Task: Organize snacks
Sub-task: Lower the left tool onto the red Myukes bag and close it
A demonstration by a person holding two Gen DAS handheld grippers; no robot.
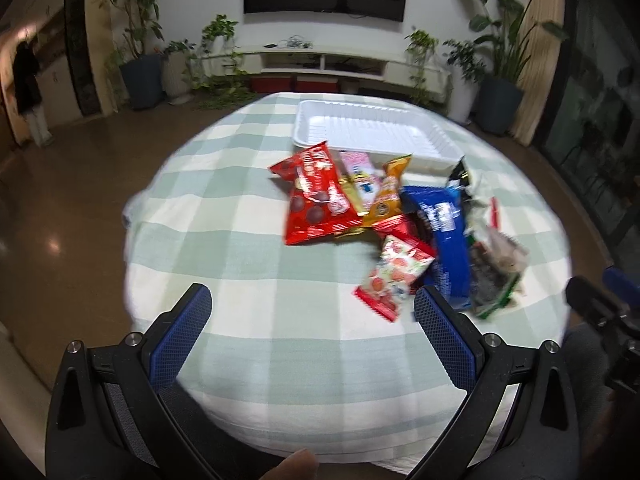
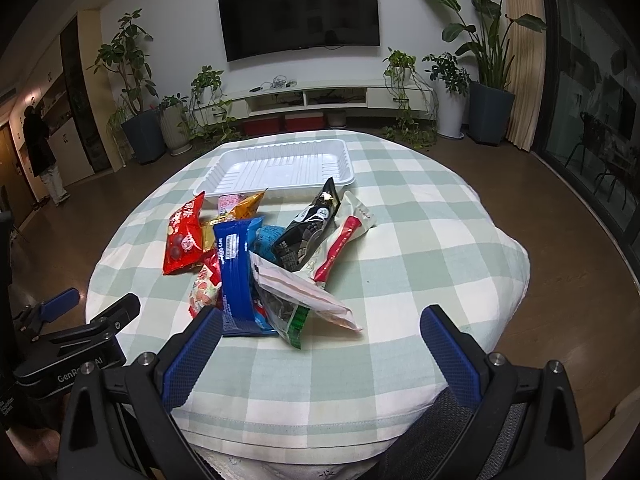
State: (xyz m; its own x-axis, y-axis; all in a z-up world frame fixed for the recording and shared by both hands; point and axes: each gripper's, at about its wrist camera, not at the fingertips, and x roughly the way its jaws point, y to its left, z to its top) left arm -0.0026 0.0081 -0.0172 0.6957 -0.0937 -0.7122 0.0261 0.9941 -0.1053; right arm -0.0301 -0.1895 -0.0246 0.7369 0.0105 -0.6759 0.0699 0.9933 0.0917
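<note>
The left gripper (image 1: 312, 312) is hovering with its jaws spread wide, nothing lying between the blue pads (image 1: 182, 340). The right gripper (image 2: 320, 336) is likewise gaping, jaws wide and holding nothing. A fingertip (image 1: 298, 462) is showing just behind the left jaws, at the bottom edge.

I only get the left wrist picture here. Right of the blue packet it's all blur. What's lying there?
Observer: A black packet, its top end pointing toward the white tray.
Operator: Anything beside it?
Observer: A white wrapper with a red stripe, right next to the black one.
Operator: And the other gripper, is it holding something?
Observer: No. The right gripper is open and hangs above the checked cloth, just short of the pile.
</note>
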